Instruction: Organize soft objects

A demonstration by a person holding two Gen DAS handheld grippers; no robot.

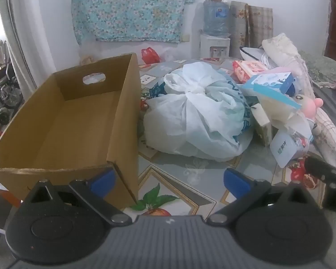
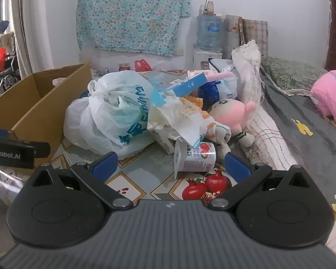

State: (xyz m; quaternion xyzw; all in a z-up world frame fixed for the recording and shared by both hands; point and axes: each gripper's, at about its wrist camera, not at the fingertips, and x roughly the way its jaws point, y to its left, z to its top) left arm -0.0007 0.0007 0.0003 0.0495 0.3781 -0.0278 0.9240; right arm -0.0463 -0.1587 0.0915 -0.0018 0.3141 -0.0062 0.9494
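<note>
My left gripper (image 1: 169, 180) and right gripper (image 2: 171, 164), both wide open and empty, face a heap where pulling the plush toy (image 2: 231, 115) risks toppling the cartons (image 2: 194, 157) resting against it.

On the bench (image 1: 190, 170), the cardboard box (image 1: 78, 116) stood left of the tied plastic bag (image 1: 197, 112), with cartons (image 2: 194, 157) and a plush toy (image 2: 233, 114) piled to the bag's right.

My right gripper (image 2: 171, 164) gapes wide, empty, over the tablecloth (image 2: 145, 163); pink plush toy (image 2: 231, 114) beside tied plastic bag (image 2: 114, 116).
</note>
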